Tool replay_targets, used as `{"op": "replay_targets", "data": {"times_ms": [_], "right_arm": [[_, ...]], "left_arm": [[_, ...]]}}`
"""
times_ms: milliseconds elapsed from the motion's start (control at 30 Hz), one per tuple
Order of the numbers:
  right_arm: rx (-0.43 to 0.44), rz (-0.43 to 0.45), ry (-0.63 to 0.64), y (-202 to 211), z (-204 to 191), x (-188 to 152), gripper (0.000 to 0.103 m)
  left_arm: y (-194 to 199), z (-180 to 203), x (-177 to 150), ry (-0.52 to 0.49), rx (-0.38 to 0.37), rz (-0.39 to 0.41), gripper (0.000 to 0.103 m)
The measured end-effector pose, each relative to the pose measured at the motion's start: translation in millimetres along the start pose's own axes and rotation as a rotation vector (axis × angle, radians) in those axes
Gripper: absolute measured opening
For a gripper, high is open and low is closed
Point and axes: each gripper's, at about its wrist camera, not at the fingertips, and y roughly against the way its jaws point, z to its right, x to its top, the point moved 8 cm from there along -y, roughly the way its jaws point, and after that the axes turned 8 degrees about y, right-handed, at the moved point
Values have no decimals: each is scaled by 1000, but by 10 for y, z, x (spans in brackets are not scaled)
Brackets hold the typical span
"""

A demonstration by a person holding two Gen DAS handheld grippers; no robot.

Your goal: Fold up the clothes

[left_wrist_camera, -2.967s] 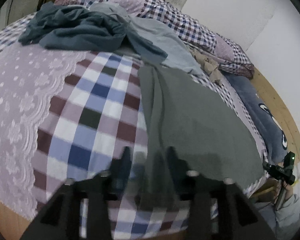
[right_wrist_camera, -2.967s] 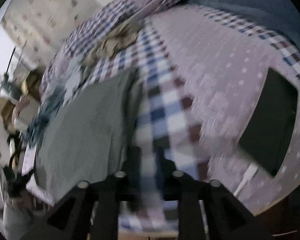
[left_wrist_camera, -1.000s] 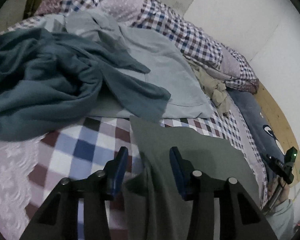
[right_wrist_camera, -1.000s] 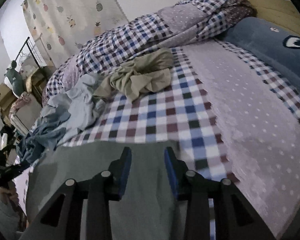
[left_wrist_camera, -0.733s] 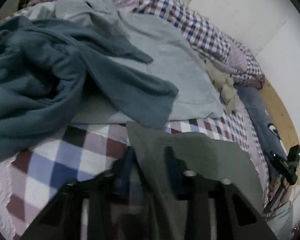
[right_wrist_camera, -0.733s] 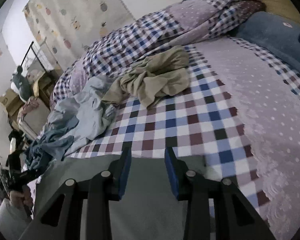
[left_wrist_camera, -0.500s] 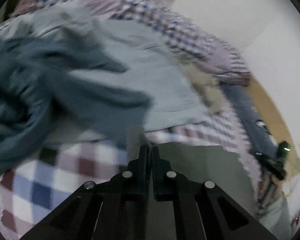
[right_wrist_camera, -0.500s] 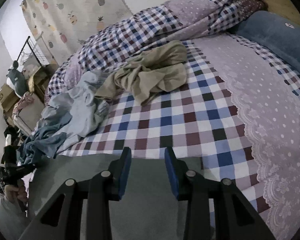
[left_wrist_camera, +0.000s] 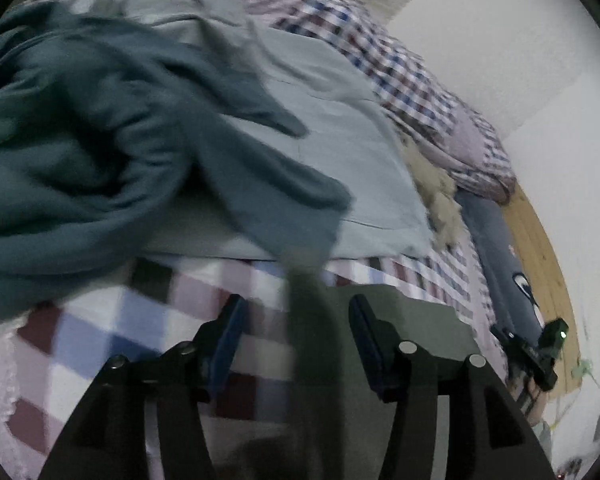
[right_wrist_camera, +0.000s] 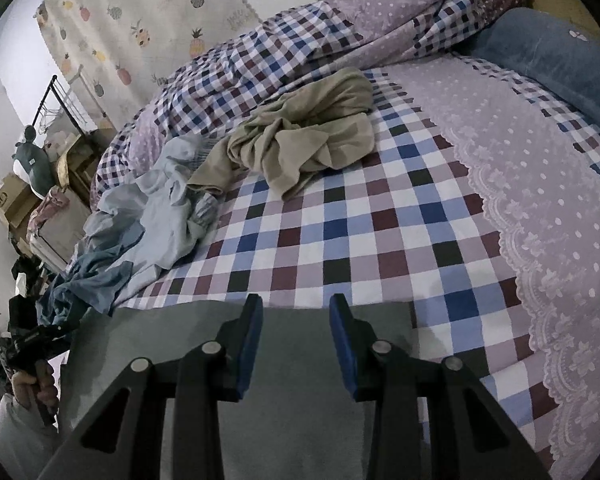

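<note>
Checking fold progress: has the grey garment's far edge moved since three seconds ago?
Yes. The grey garment now ends short of the beige clothes; its edge was folded back toward the camera.

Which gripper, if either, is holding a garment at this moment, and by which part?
Neither. The left gripper and right gripper are both open above the grey garment; nothing is held.

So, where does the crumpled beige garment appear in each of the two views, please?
Left wrist view: the beige garment is a small blurred lump at right of centre, past the pale blue garment.
Right wrist view: the beige garment lies crumpled in the upper middle, on the checked bedspread.
Shared landmark: the flat grey garment in front of each open gripper.
</note>
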Motion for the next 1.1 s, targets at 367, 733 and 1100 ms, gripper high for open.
{"op": "replay_targets", "data": {"times_ms": [367,733,1100], "right_arm": [[2,-10,-5,-64,-36,-16,38],[-4,-16,-2,-75,-28,-32,38],[-21,-14,5,-57,19,-29,38]], "left_arm": [[122,-115,-84,-91,98,-45,36],[-208,310,-333,-309,196,-79,2],[157,232,-1,-232,220,120,0]]}}
